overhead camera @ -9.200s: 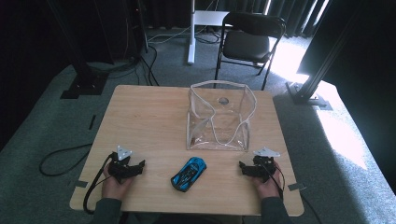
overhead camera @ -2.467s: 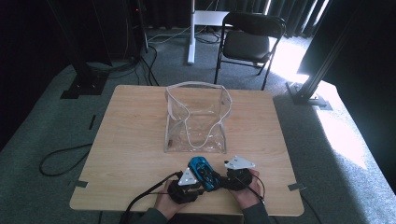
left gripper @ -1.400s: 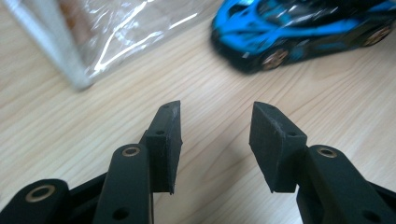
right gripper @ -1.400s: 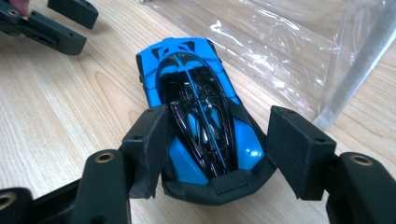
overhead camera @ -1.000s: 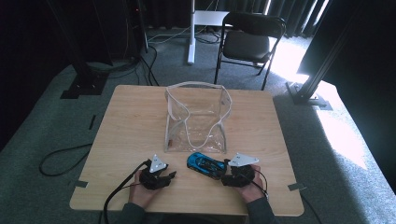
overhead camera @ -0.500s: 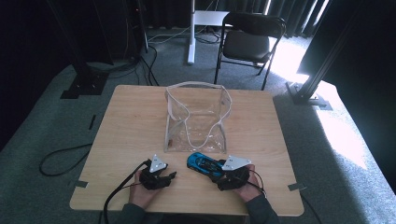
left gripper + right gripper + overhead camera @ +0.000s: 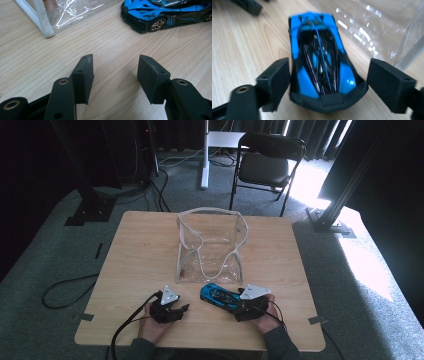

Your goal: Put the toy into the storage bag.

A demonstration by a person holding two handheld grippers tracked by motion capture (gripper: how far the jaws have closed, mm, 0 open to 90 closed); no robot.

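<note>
Fingers of right gripper [image 7: 328, 85] astride toy car [image 7: 322, 62], apart.

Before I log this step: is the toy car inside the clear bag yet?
Out. The toy car sits on the table just outside the clear bag.

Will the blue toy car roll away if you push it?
Probably: the blue toy car stands on its wheels on the smooth wooden table, so a nudge from behind could send it rolling. Its glossy, hard-looking body may slip between the right gripper pads.
</note>
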